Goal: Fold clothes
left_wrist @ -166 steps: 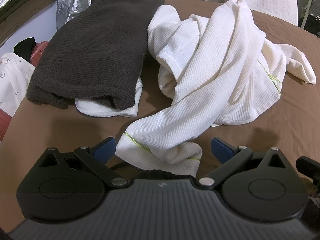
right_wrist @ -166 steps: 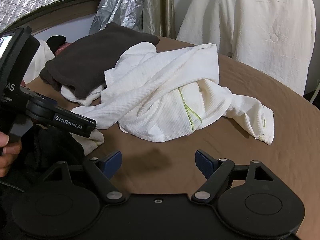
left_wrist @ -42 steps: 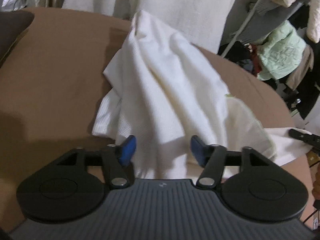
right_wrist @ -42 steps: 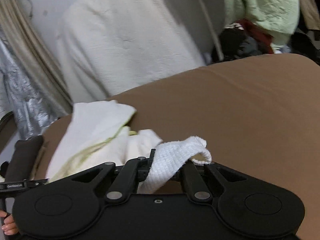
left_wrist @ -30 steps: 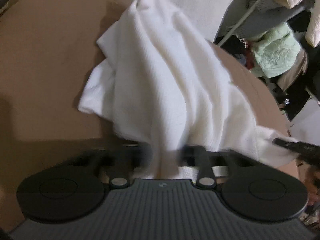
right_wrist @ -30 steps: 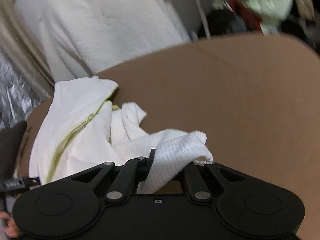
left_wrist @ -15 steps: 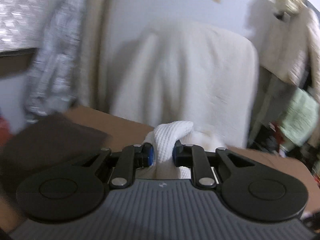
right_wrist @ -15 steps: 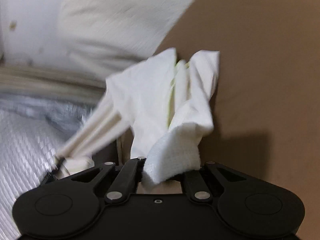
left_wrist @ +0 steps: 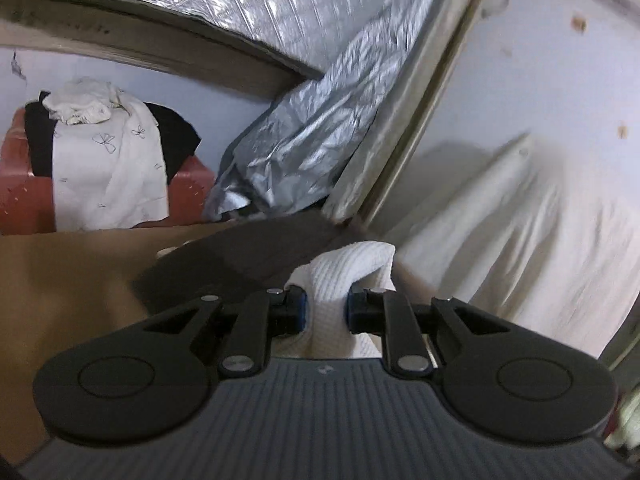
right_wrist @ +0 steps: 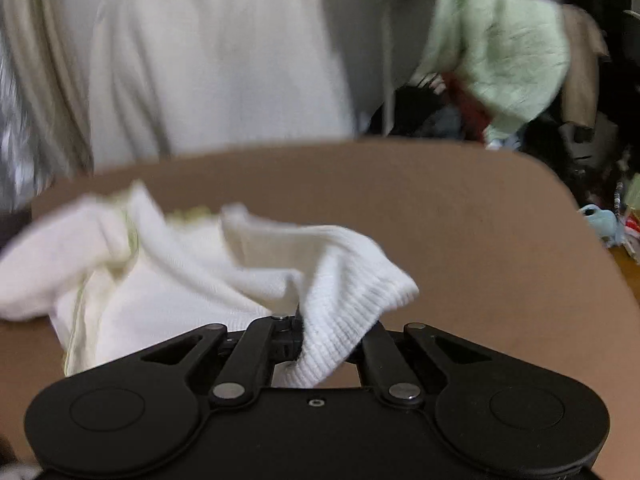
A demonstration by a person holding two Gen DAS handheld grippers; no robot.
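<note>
White waffle-knit garment (right_wrist: pixel 224 272), yellow-green seams, bunched on brown table (right_wrist: pixel 460 208).

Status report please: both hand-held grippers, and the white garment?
Left hand-held gripper shut on white garment. Right hand-held gripper shut on it too. Dark folded garment lies beside; nothing blocking.

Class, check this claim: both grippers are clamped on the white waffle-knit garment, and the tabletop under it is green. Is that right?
Not quite: the tabletop is brown, as the right wrist view shows. The left gripper and right gripper do both clamp the white waffle-knit garment.
</note>
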